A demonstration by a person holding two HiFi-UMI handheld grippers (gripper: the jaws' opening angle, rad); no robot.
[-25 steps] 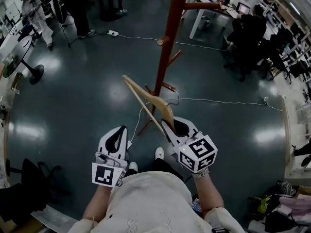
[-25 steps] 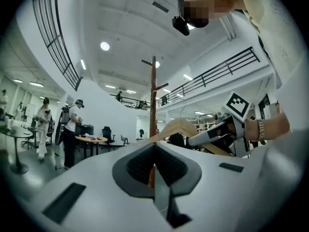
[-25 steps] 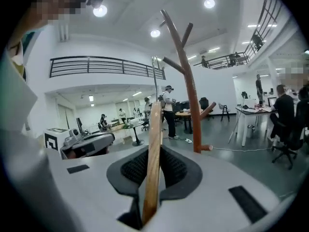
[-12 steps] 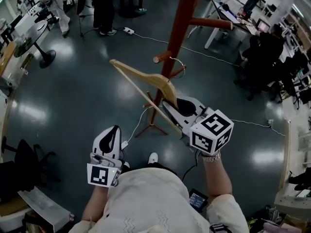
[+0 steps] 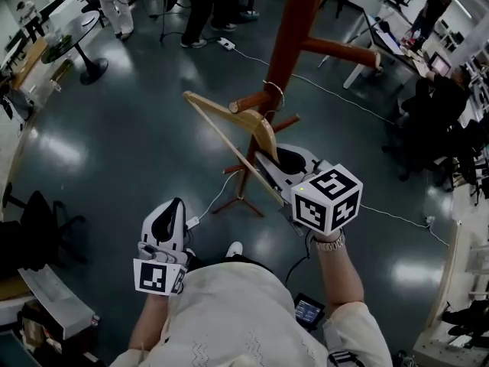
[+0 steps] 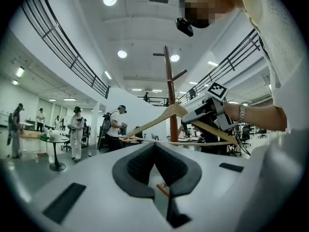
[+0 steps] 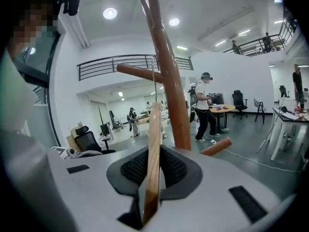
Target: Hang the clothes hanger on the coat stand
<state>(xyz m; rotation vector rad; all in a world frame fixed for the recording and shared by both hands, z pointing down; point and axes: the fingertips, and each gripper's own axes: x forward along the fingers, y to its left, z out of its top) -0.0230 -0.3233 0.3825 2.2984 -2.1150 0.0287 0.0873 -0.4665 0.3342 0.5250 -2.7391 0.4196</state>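
A wooden clothes hanger (image 5: 229, 121) with a metal hook (image 5: 273, 94) is clamped at one arm in my right gripper (image 5: 267, 159). In the right gripper view that arm (image 7: 153, 149) runs up between the jaws of the right gripper (image 7: 152, 178). The hook sits right by a short peg (image 5: 248, 102) of the red-brown coat stand (image 5: 294, 37); I cannot tell whether it rests on it. My left gripper (image 5: 170, 219) is low on the left, shut and empty, apart from the hanger (image 6: 159, 121); its own view shows the left gripper (image 6: 155, 178) with nothing between the jaws.
A longer peg (image 5: 336, 52) sticks out to the right of the pole. The stand's feet (image 5: 241, 197) and a white cable (image 5: 214, 197) lie on the dark floor. People stand by round tables (image 5: 65, 40) at the back; desks and chairs (image 5: 428, 121) line the right.
My right gripper has carried the hanger up and toward the stand, bringing the hook up to the short peg. The left gripper has shifted only a little.
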